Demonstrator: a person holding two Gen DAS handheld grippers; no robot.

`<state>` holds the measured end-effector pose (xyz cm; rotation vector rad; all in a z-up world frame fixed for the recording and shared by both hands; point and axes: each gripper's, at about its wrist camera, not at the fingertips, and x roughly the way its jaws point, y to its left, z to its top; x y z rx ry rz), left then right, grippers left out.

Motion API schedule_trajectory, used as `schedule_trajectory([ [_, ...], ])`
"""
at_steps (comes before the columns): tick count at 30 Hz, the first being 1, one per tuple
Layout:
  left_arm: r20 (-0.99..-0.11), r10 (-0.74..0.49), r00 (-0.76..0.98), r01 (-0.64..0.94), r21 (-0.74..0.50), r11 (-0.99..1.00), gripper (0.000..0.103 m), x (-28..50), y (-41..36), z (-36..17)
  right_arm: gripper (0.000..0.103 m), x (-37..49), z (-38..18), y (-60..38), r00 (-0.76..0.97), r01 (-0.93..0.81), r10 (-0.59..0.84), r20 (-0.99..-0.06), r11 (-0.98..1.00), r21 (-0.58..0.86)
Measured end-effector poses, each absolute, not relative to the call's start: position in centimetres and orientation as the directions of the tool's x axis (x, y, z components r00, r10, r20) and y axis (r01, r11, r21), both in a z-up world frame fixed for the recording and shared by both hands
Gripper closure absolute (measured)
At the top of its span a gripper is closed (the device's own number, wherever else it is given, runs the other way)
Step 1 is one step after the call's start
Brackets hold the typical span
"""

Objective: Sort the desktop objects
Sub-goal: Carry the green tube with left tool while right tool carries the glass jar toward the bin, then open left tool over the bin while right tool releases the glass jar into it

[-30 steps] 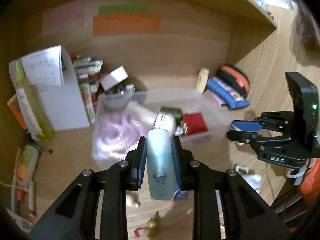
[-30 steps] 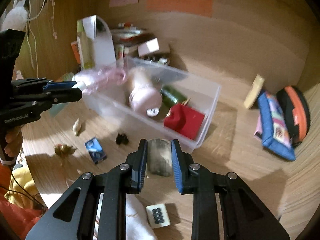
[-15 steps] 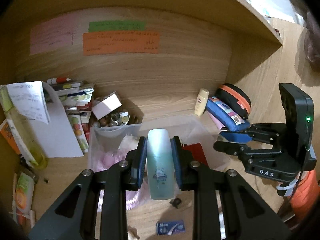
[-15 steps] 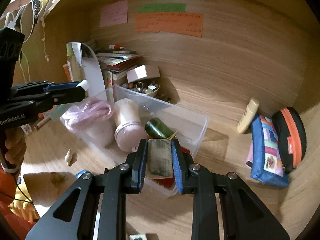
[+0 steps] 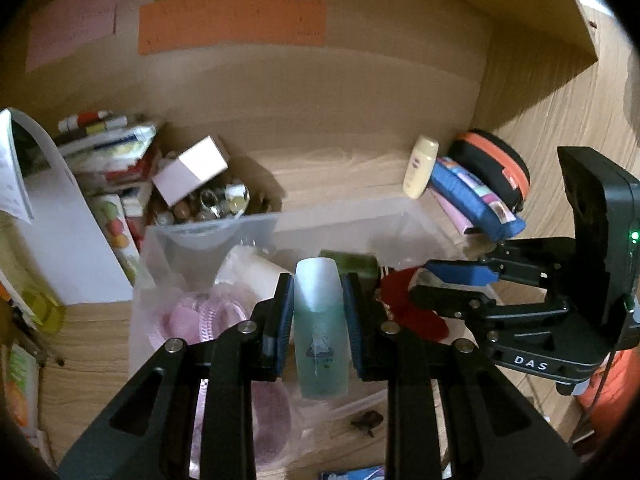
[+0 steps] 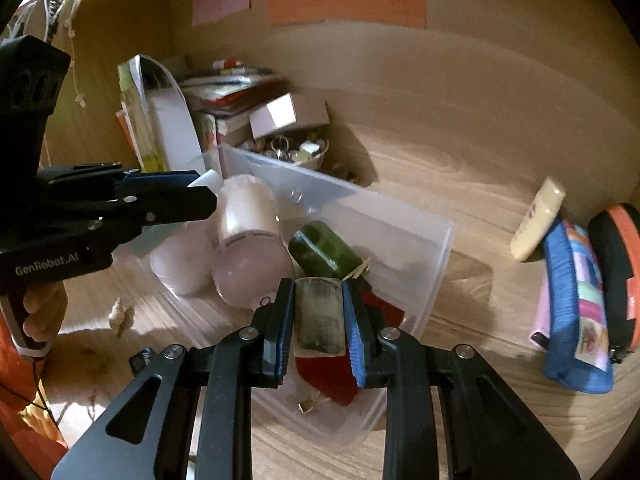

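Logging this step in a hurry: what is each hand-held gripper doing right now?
Left hand-held gripper: shut on the pale green bottle.
Right hand-held gripper: shut on a small clear, dark-smudged container.

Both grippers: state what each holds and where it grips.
Left gripper: pale green bottle, clamped across its sides. Right gripper: small dark-smudged container, clamped across its sides.

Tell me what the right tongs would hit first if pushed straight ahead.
Probably the green bottle lying in the clear bin, just beyond the small item the right tongs grip; depth is uncertain.
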<state>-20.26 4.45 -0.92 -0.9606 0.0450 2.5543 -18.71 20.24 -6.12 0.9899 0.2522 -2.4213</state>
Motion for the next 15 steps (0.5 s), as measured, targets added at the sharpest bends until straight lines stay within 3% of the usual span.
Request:
schedule_trajectory([
  [15,-0.645,0.393,-0.655,-0.397,-0.149,-0.906,0.075,-20.49,3.91,-1.38,0.078,-18.88,-7.16,19.67,-0.595,0.513,-0.352,-0.723,-0.858,-0.005],
])
